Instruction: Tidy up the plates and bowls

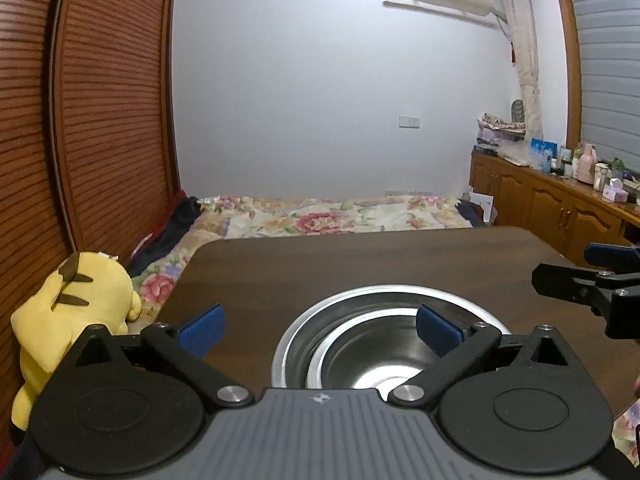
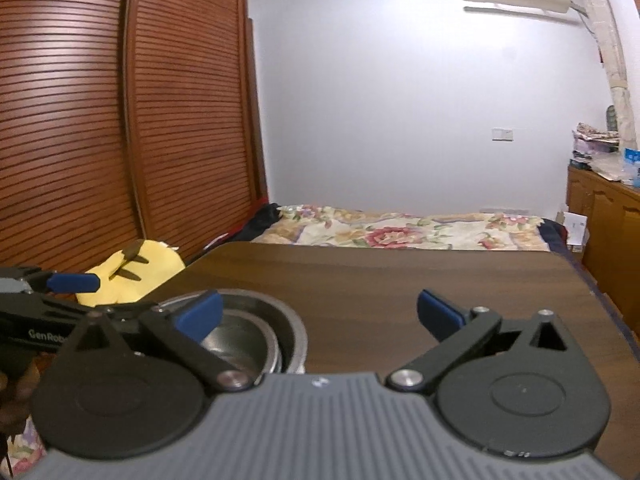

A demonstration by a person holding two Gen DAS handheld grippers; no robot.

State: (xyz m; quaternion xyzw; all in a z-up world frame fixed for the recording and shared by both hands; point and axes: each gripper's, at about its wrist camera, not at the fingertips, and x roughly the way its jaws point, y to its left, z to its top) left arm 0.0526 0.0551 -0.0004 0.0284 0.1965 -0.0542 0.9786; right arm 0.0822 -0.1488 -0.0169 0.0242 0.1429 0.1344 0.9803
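Observation:
Two steel bowls sit nested on the dark wooden table (image 1: 320, 256): a smaller bowl (image 1: 368, 364) inside a larger bowl (image 1: 360, 300). My left gripper (image 1: 320, 330) hovers just above their near rim. It is open wide, one blue pad to the left of the bowls and one over their right side, touching nothing. My right gripper (image 2: 319, 316) is also open and empty, over bare table to the right of the bowls (image 2: 248, 332). Its left pad (image 2: 198, 316) overlaps the bowls' rim in view. The left gripper's blue pad (image 2: 72, 283) shows at the left.
A yellow plush toy (image 1: 76, 312) sits off the table's left edge by brown louvered wardrobe doors (image 1: 100, 120). A bed with a floral cover (image 1: 340, 216) lies beyond the far edge. Wooden cabinets (image 1: 560, 208) with bottles stand on the right.

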